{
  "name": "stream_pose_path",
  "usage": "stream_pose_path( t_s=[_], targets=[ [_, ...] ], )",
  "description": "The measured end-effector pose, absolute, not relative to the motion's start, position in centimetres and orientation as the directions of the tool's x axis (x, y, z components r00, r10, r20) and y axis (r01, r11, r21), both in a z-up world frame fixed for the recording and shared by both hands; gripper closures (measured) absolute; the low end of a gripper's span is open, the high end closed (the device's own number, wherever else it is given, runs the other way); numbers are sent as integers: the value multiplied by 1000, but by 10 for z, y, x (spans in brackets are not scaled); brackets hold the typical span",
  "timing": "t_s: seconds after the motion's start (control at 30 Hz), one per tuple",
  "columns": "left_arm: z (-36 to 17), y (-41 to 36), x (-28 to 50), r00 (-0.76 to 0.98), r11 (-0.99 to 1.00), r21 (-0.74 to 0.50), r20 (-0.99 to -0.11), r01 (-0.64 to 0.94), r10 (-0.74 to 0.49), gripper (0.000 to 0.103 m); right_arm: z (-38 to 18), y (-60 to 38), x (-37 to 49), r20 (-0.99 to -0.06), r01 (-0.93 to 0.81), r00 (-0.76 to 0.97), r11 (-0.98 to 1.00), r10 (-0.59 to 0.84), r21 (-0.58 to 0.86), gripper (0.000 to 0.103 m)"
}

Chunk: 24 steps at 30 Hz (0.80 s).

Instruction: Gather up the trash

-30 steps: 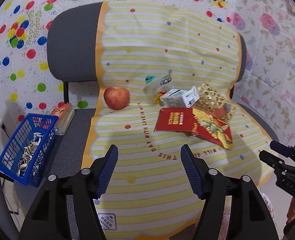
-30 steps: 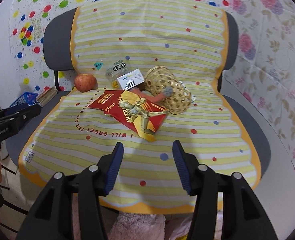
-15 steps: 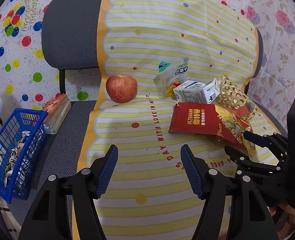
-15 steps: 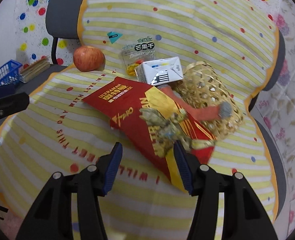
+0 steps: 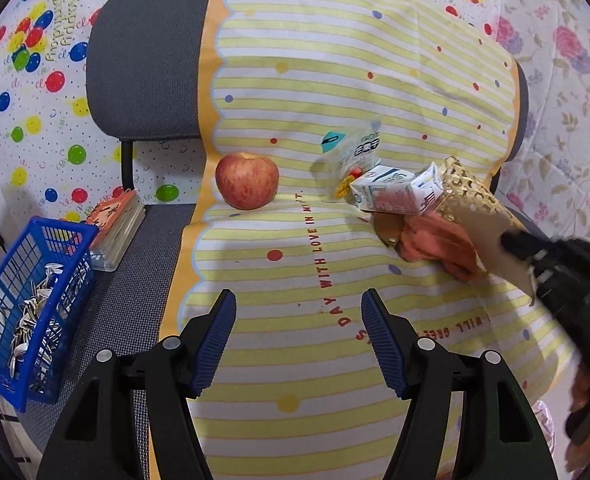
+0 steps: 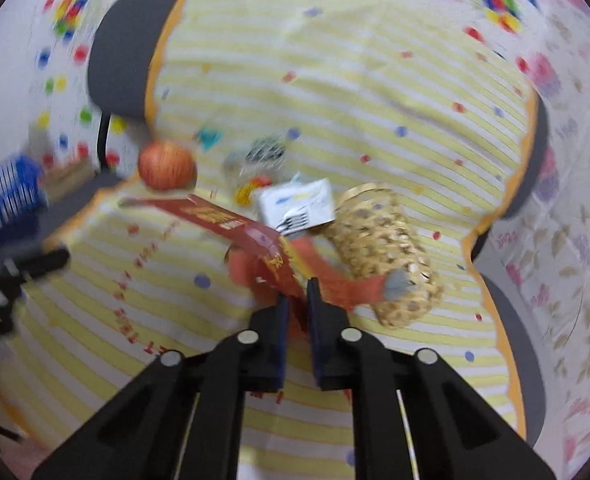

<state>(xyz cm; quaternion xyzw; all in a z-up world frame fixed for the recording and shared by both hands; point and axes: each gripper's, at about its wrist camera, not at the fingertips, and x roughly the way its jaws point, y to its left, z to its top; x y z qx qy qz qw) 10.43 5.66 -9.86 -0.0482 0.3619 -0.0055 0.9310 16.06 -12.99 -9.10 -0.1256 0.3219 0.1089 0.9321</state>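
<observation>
A red snack bag (image 6: 223,216) is raised off the striped chair cover, edge-on in the right wrist view. My right gripper (image 6: 298,296) has its jaws closing on the bag's near end, and the pads pinch it. In the left wrist view the bag (image 5: 491,240) shows its tan underside, held by the blurred right gripper (image 5: 511,240). A white milk carton (image 5: 395,194) and a clear snack pouch (image 5: 355,152) lie behind it. My left gripper (image 5: 298,300) hovers open over the cover with nothing between its fingers.
An apple (image 5: 247,180) sits left of the trash. A wicker basket (image 5: 471,196) lies on its side with an orange cloth (image 5: 435,244) spilling from it. A blue basket (image 5: 27,300) holding shells and a stack of books (image 5: 115,224) sit on the grey seat at left.
My right gripper moved forward to the red bag, closed on its near end and tipped it up off the cover. The left gripper came closer to the seat and stays open.
</observation>
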Motion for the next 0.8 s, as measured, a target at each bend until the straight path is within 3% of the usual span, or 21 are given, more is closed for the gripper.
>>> stream_pose_path(
  t_s=[0.23,0.8],
  targets=[
    [-93,37,105,748,996,-85,-659,30,-79,37,-57,-211,153,-622,-140,747,970,234,197,101],
    [-113,-85,168,698,969,-27,-688,247,-197,39,-69,-288,125,-582,18,793,948,180,318,101]
  ],
)
